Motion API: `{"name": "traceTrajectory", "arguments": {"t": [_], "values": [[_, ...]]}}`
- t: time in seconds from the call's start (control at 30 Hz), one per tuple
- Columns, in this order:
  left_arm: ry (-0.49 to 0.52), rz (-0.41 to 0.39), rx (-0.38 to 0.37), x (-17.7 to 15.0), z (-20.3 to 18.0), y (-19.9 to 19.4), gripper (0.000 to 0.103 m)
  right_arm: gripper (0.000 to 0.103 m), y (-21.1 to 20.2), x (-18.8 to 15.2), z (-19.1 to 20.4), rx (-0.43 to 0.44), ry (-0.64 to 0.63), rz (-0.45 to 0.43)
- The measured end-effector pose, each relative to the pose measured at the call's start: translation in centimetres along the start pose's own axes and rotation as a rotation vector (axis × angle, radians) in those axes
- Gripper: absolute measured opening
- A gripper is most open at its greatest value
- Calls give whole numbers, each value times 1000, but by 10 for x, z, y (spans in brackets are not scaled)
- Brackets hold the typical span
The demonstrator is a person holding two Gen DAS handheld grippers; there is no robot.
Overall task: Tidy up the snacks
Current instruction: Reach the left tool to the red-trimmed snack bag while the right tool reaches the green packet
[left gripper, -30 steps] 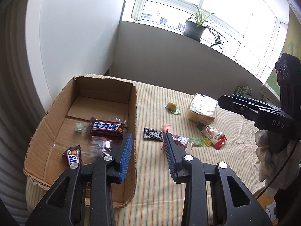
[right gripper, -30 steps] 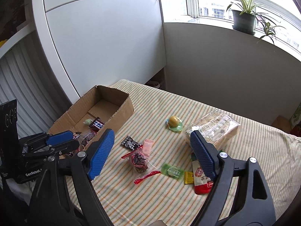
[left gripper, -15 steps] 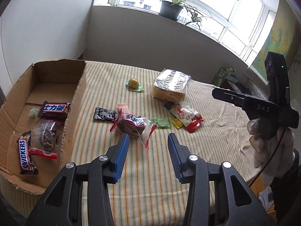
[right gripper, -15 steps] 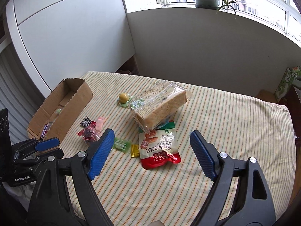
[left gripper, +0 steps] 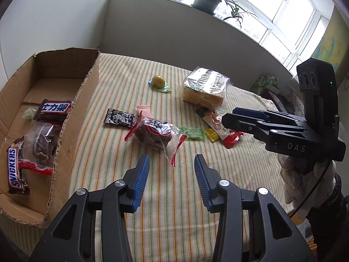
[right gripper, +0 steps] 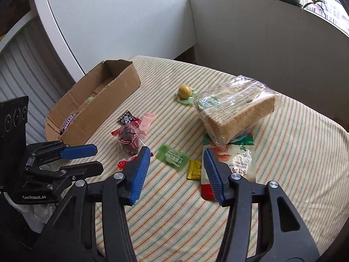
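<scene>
Cardboard box (left gripper: 85, 100) at left edge of striped tablecloth (left gripper: 174, 196). Inside: Snickers bar (left gripper: 15, 172) reading "SNICKERS", second bar (left gripper: 55, 109) with Chinese label, clear-wrapped brown cake (left gripper: 42, 146), small green candy (left gripper: 29, 113).

Loose on cloth: red-edged wrapped cake (left gripper: 153, 134), black sachet (left gripper: 121, 119), pink packet (left gripper: 144, 110), green candy pack (right gripper: 173, 156), gold sachet (right gripper: 193, 169), red-green pouch (right gripper: 231, 163) with small print, unreadable, bagged sliced bread (right gripper: 235, 111), yellow ball (right gripper: 185, 91) on green wrapper.

Left gripper (left gripper: 172, 170) apart, empty, just short of wrapped cake. Right gripper (right gripper: 176, 166) closing, nothing pinched, over green pack and gold sachet.
</scene>
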State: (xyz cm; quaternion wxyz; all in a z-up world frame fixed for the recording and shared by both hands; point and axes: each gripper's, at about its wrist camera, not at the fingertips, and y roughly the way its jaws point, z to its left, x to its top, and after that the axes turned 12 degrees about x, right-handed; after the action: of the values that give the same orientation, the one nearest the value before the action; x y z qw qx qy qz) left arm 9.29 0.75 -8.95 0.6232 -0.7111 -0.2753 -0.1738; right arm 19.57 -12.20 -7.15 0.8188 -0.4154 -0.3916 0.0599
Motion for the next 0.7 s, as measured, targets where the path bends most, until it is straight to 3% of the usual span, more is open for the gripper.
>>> {"name": "traceTrajectory", "arguments": {"t": [0.07, 0.23, 0.53, 0.7], "values": [[-6, 7, 2, 1, 2, 3, 41, 46, 13, 2, 0, 33, -19, 31], [-11, 21, 11, 4, 5, 10, 41, 45, 38, 6, -11, 84, -21, 85], [-29, 47, 17, 13, 6, 29, 41, 45, 59, 9, -32, 216, 17, 142], [-33, 64, 22, 18, 6, 41, 41, 45, 58, 1, -30, 238, -7, 164]]}}
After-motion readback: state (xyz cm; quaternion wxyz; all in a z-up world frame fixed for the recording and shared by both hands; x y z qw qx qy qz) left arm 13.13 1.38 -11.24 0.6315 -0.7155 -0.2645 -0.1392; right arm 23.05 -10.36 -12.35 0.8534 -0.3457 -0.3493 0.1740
